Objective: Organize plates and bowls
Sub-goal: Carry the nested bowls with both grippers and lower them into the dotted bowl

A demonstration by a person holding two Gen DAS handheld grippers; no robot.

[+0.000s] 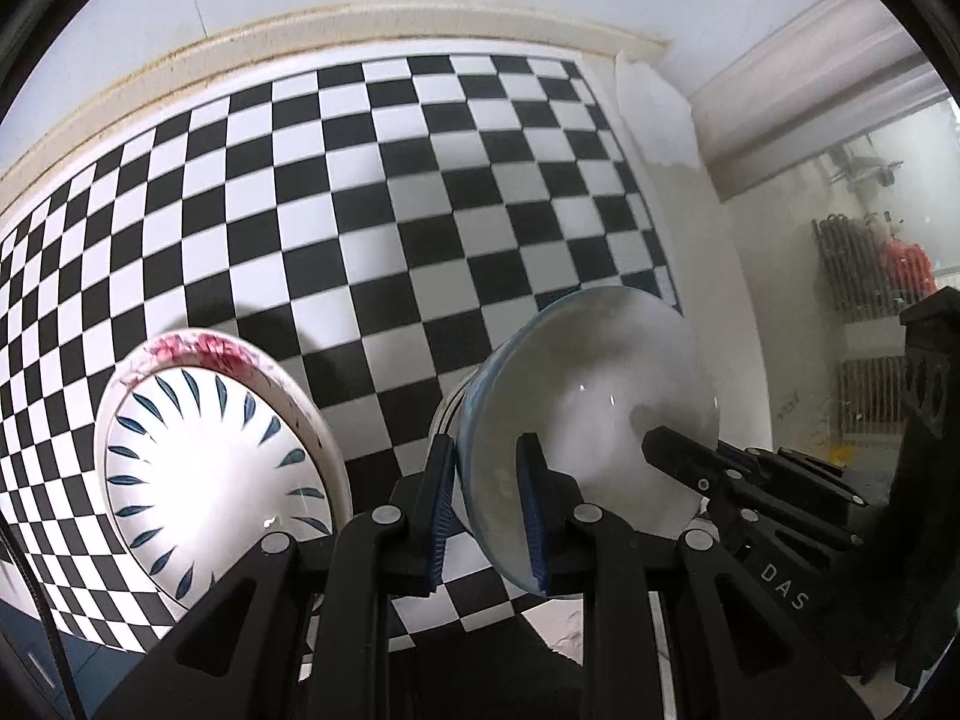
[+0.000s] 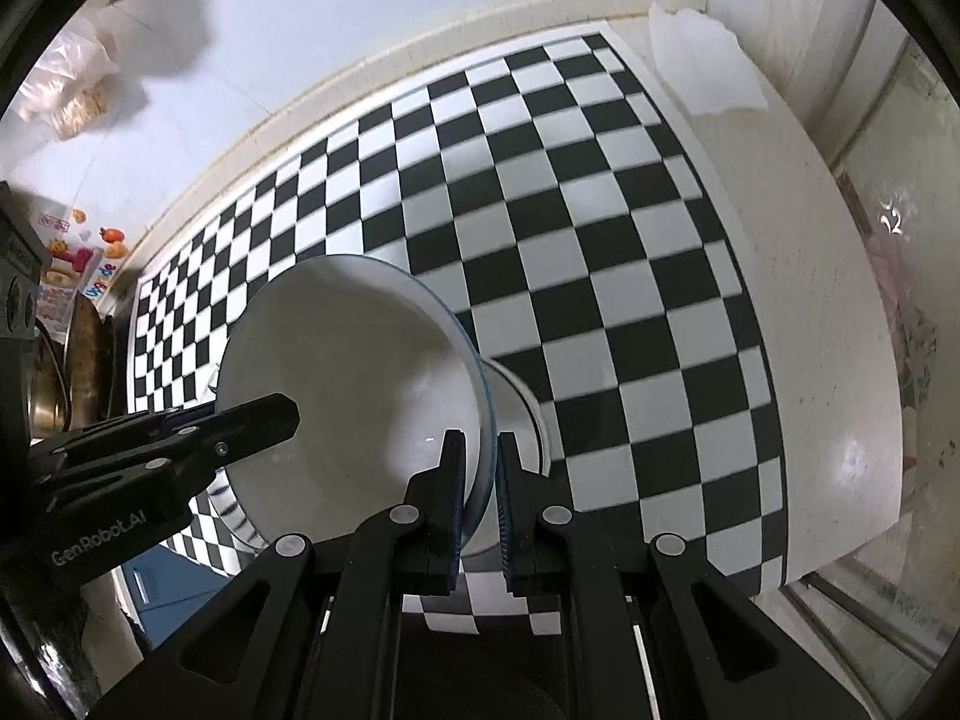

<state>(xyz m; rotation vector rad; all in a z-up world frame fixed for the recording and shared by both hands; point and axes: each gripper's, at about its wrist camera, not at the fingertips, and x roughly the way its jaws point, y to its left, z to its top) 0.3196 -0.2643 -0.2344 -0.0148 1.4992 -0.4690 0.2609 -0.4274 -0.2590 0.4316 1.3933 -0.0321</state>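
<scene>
I carry one plain white ceramic bowl with a pale blue rim [image 1: 594, 414] above the black-and-white checkered table [image 1: 360, 192], my left tool [image 1: 489, 516] pinching one side of its rim and my right tool [image 2: 480, 498] pinching the opposite side. To my left a white bowl with blue petal strokes [image 1: 210, 474] sits inside a red-patterned one [image 1: 204, 348]. I should keep both tools level and moving together, then lower squarely onto that stack.

"GenRobot.AI" on left gripper [image 2: 288, 414]
</scene>
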